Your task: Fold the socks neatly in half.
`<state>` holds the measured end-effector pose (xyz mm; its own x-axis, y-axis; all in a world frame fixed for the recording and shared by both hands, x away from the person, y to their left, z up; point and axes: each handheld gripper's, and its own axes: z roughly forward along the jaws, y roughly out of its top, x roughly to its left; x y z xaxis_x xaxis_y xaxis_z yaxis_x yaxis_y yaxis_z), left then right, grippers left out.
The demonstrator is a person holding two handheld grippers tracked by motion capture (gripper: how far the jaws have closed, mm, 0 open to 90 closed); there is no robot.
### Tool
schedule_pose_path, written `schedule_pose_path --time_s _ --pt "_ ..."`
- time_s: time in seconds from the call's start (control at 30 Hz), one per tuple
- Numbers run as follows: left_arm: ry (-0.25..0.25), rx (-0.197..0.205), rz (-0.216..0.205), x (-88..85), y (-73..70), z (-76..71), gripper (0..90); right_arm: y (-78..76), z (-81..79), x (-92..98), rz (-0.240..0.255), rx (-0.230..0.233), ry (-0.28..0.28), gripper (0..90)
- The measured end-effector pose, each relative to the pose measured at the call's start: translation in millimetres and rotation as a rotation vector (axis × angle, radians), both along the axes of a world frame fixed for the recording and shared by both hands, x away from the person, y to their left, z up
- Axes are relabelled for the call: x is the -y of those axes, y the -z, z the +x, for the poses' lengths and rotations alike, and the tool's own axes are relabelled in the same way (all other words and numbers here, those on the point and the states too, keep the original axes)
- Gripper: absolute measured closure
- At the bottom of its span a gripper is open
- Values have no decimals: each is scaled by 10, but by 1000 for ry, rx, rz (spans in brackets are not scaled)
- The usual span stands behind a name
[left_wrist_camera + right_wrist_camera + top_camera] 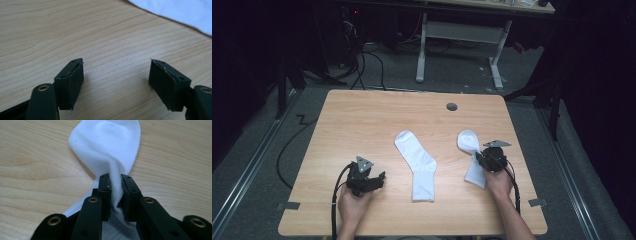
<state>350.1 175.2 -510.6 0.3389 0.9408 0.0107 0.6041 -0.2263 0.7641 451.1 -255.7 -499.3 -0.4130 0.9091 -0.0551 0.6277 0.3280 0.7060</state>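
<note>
My right tool (115, 192) pinches the middle of the right white sock (107, 147) on the desk (362, 120). My left tool (116, 82) hangs released beside the other sock (417, 162).

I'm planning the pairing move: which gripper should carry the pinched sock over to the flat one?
Right: the right gripper already pinches that sock; the left gripper is open over bare table.

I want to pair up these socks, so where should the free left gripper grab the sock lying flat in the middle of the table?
Probably at the cuff end of the middle sock, the straight edge nearest the person. The left gripper rests open just to its left, so coming in low from that side and pinching the edge looks the shortest path. The sock lies flat, so an edge is easier to get under than the middle.
</note>
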Motion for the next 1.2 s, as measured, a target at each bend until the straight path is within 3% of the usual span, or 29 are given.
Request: schedule_pose_path --time_s 0.2,0.4,1.2 --pt "2 -1 2 0 0 0 283 -5 0 4 -9 2 -17 836" --pt "3 -1 2 0 0 0 282 -21 -5 33 27 -2 -18 841" --pt "8 -3 2 1 -1 1 274 -355 -185 -15 57 89 -99 845"
